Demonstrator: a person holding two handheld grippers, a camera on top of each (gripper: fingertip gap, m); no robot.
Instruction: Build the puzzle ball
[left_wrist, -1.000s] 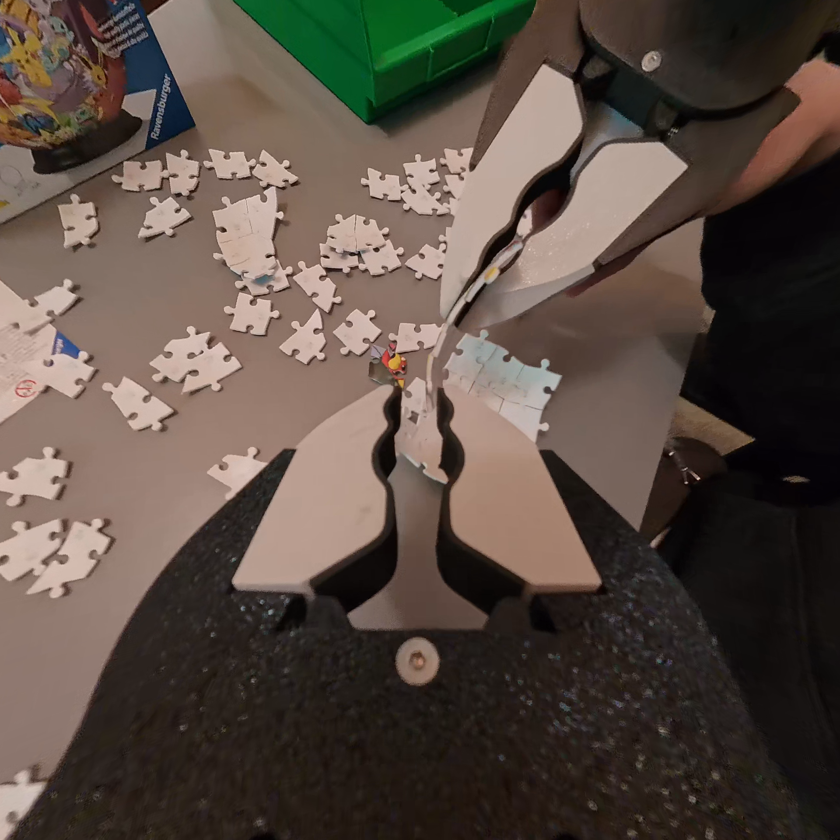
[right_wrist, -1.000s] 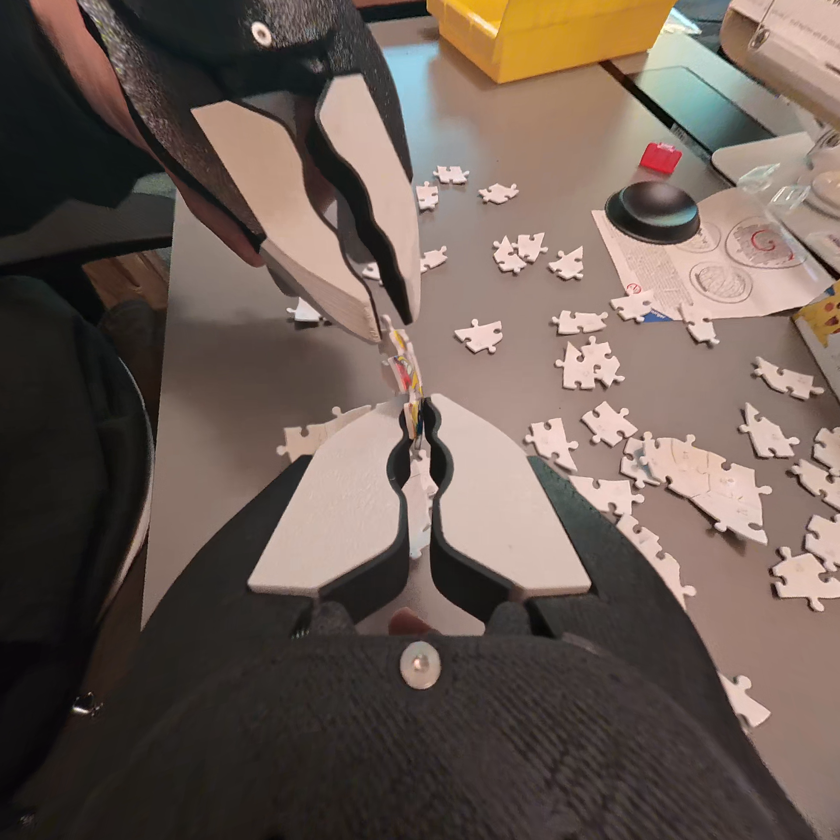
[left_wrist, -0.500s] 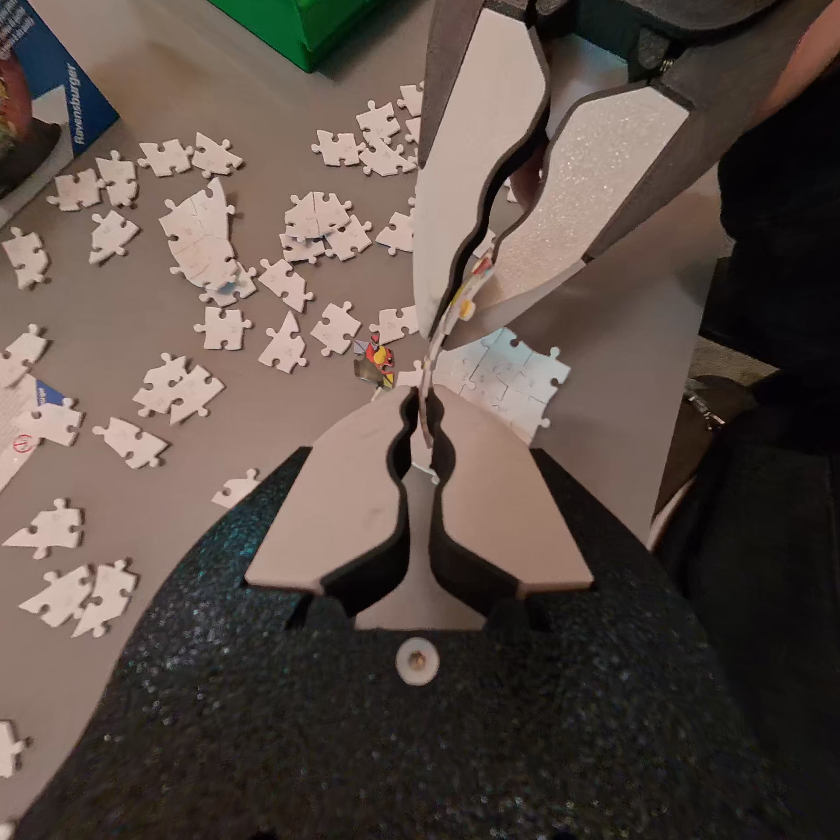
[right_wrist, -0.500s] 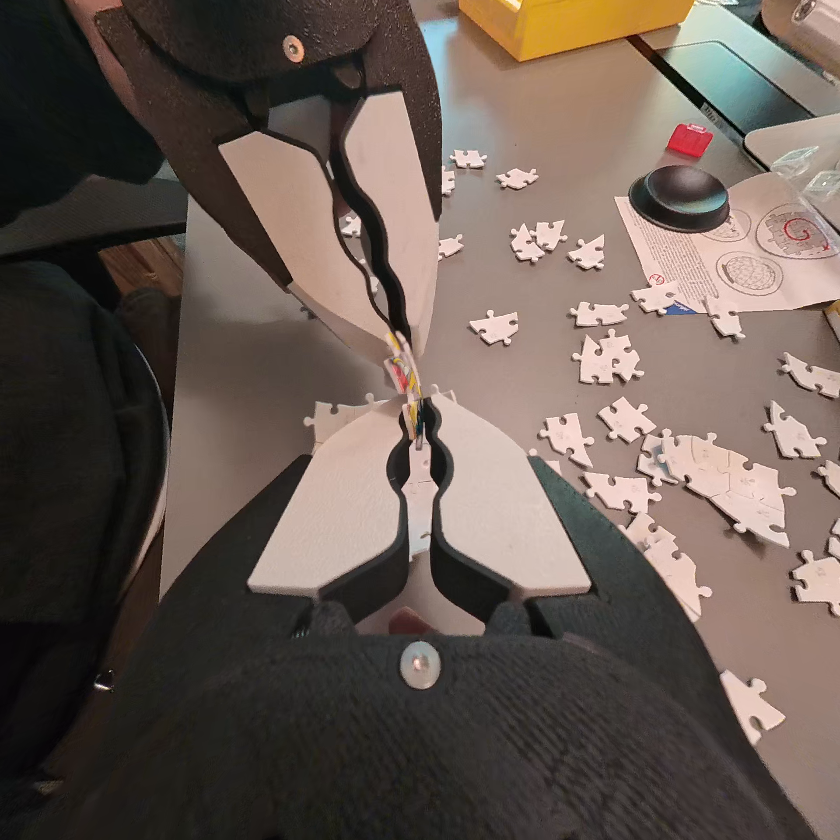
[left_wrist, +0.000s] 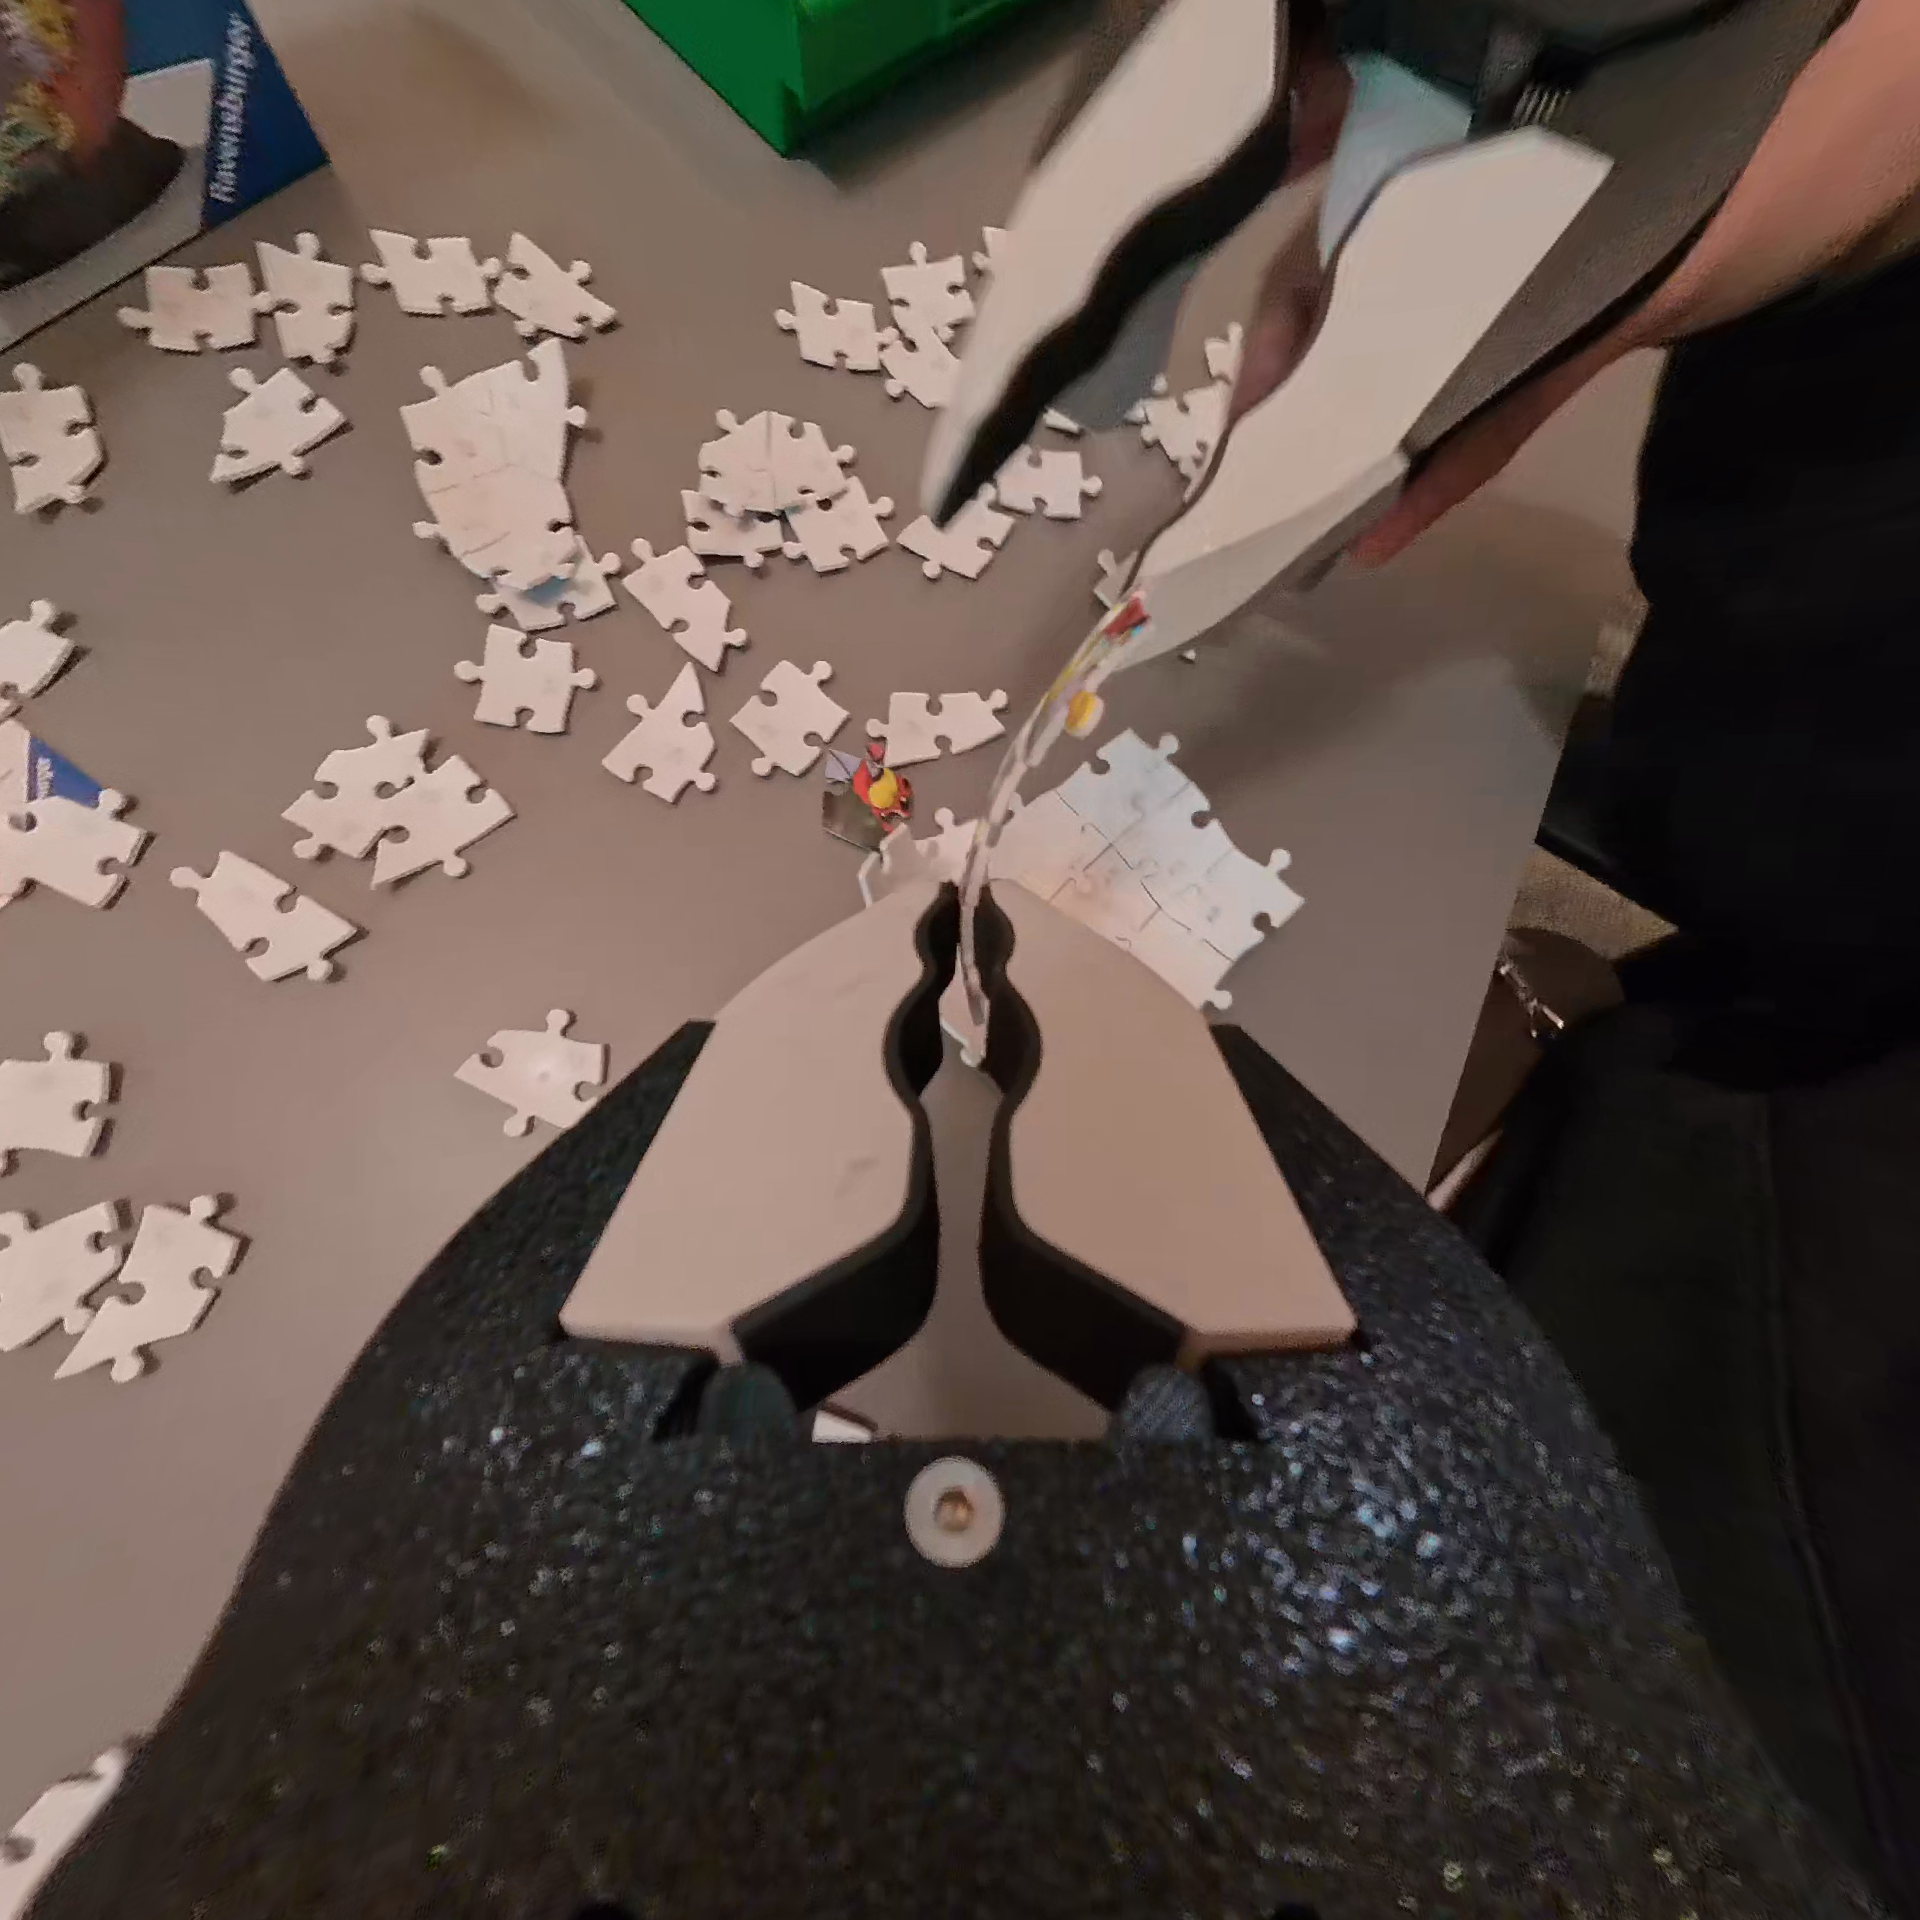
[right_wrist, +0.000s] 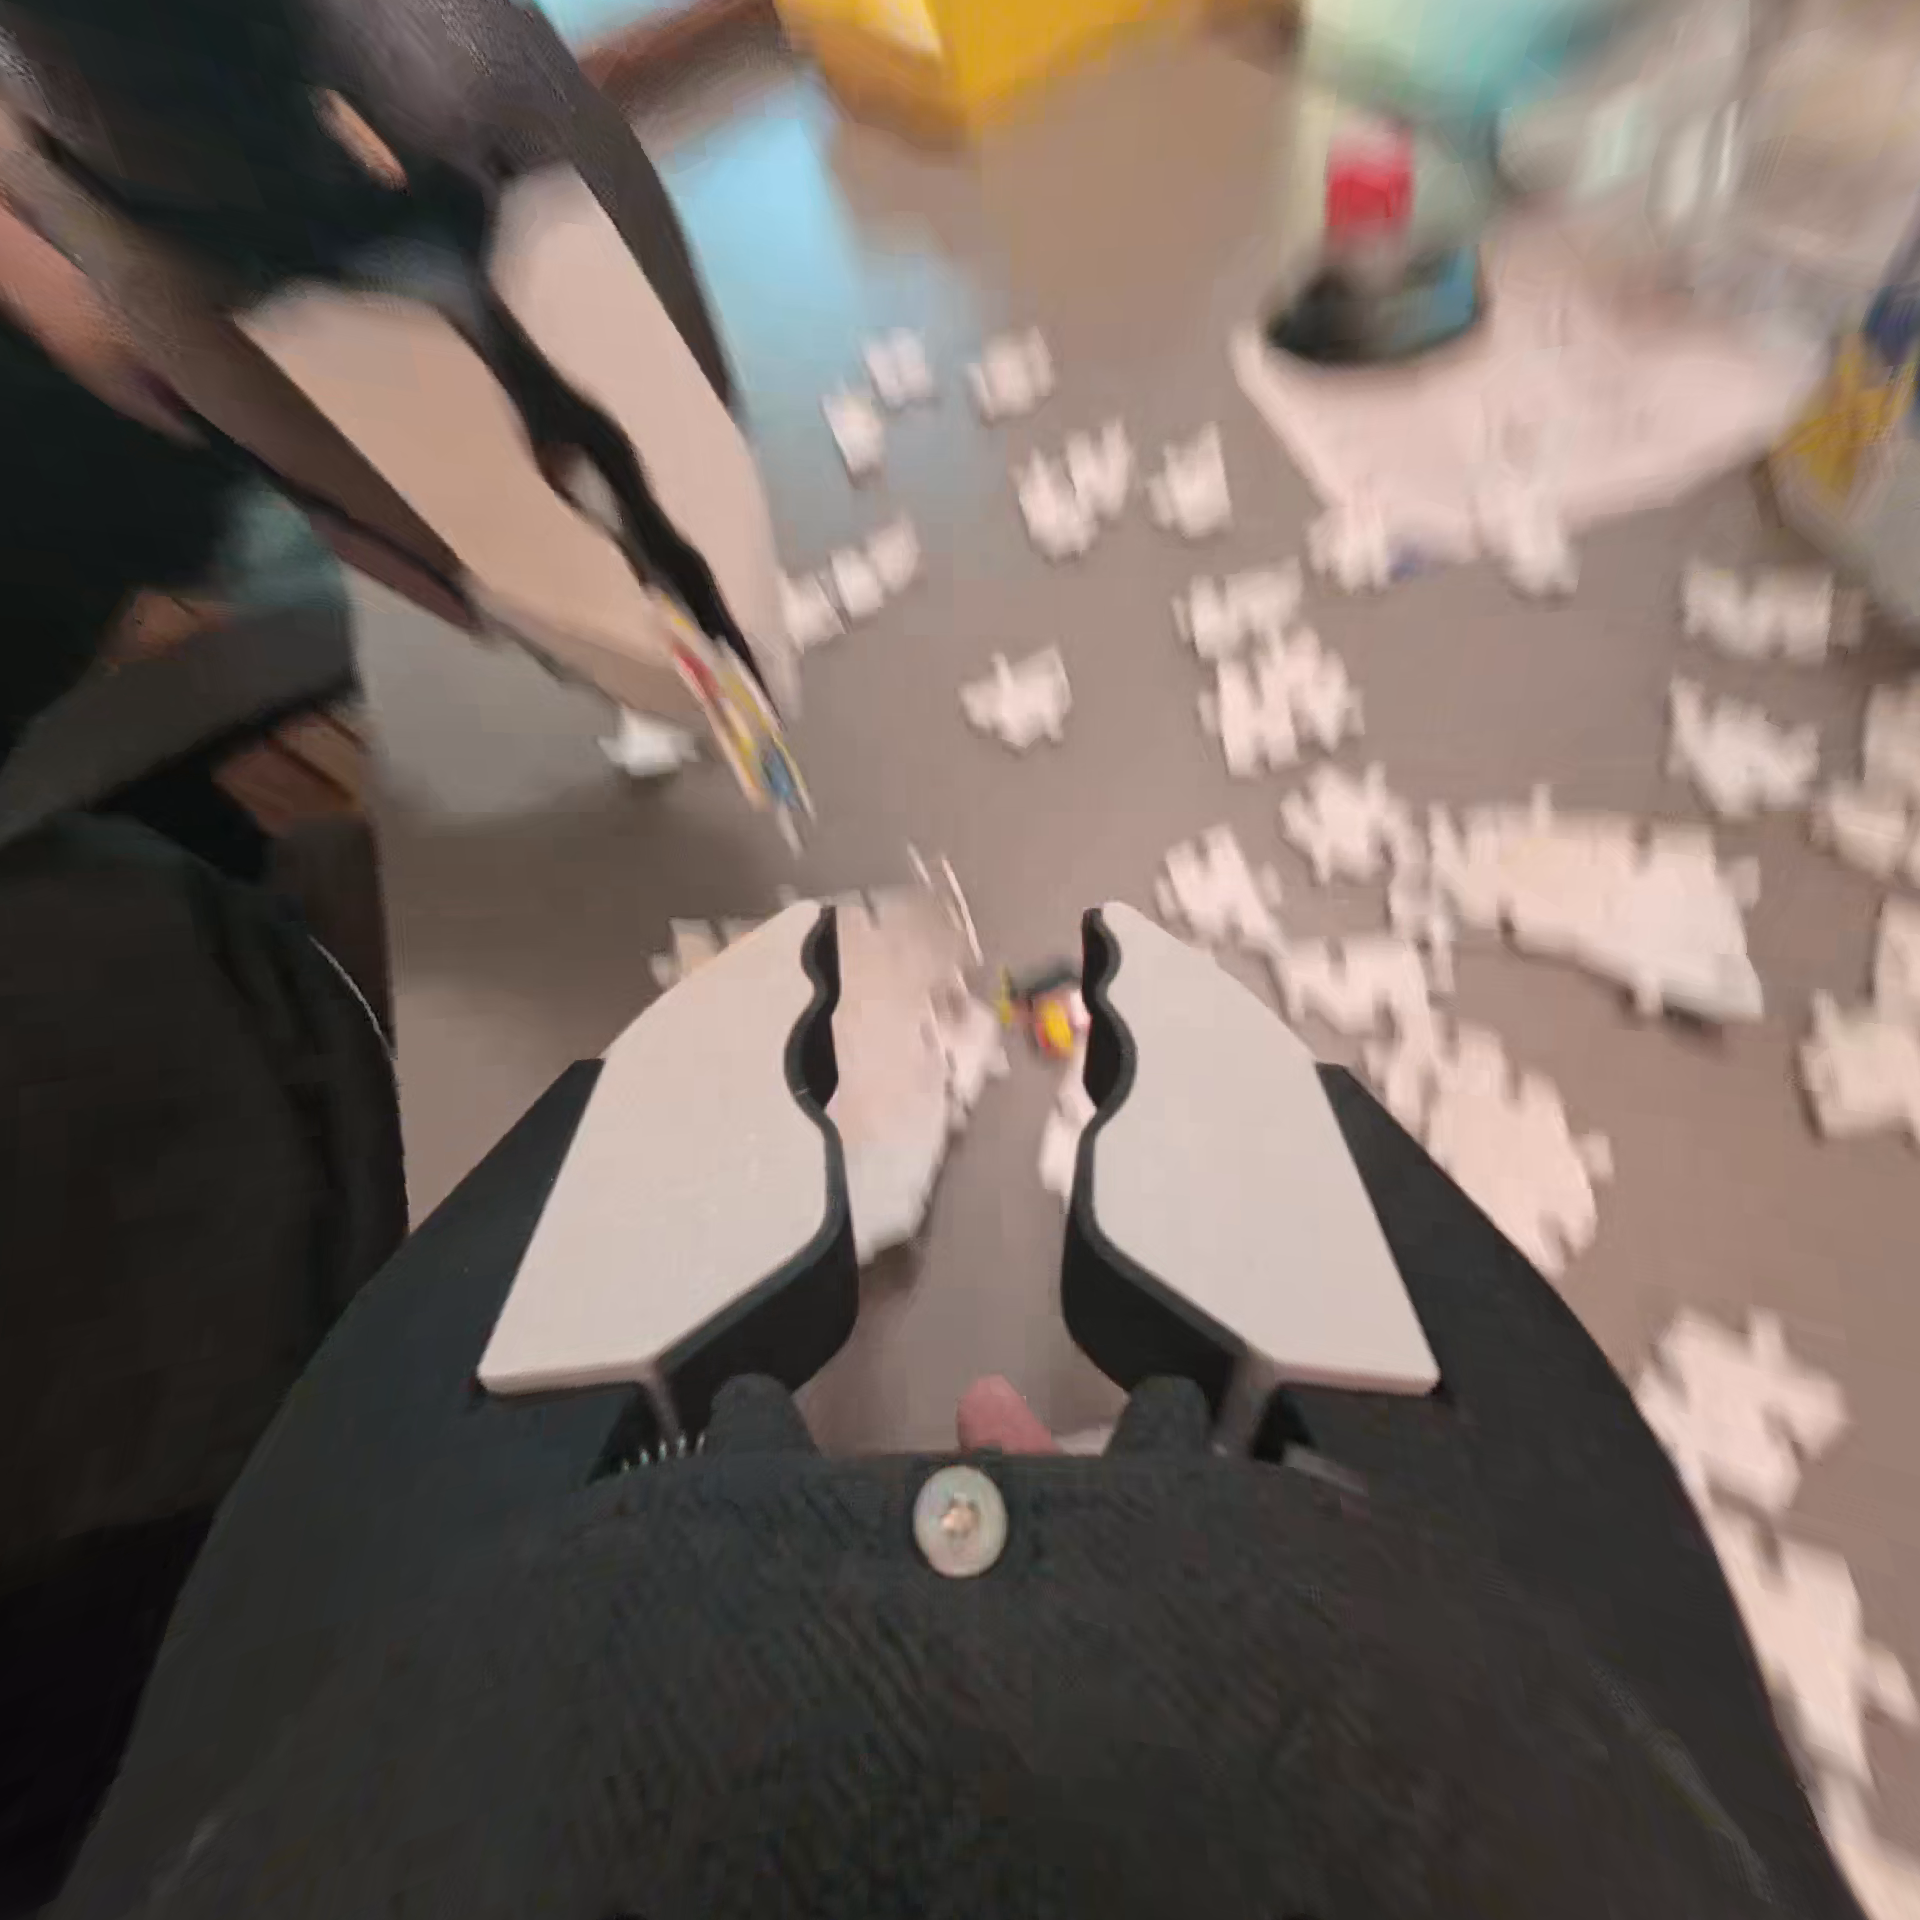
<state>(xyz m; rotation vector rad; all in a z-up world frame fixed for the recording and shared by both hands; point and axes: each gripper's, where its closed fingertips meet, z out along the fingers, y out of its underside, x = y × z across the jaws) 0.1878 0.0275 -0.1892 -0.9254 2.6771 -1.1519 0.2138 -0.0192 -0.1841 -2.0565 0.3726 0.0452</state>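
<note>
Left tool (left_wrist: 971, 914) pinching a curved strip of joined puzzle pieces (left_wrist: 1023, 748); right tool (right_wrist: 956, 935) spread, bare, above loose white puzzle pieces (left_wrist: 530, 694) on grey surface (left_wrist: 644, 935).

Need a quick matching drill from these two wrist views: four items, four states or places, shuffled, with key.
1. left gripper
2. right gripper
3. green bin
4. colourful face-up piece

A. lying on the grey table
B. open, nothing between its fingers
C. at the table's far edge
D. shut on a curved strip of joined puzzle pieces

Pairs: 1-D, 2-B, 3-C, 4-A
</note>
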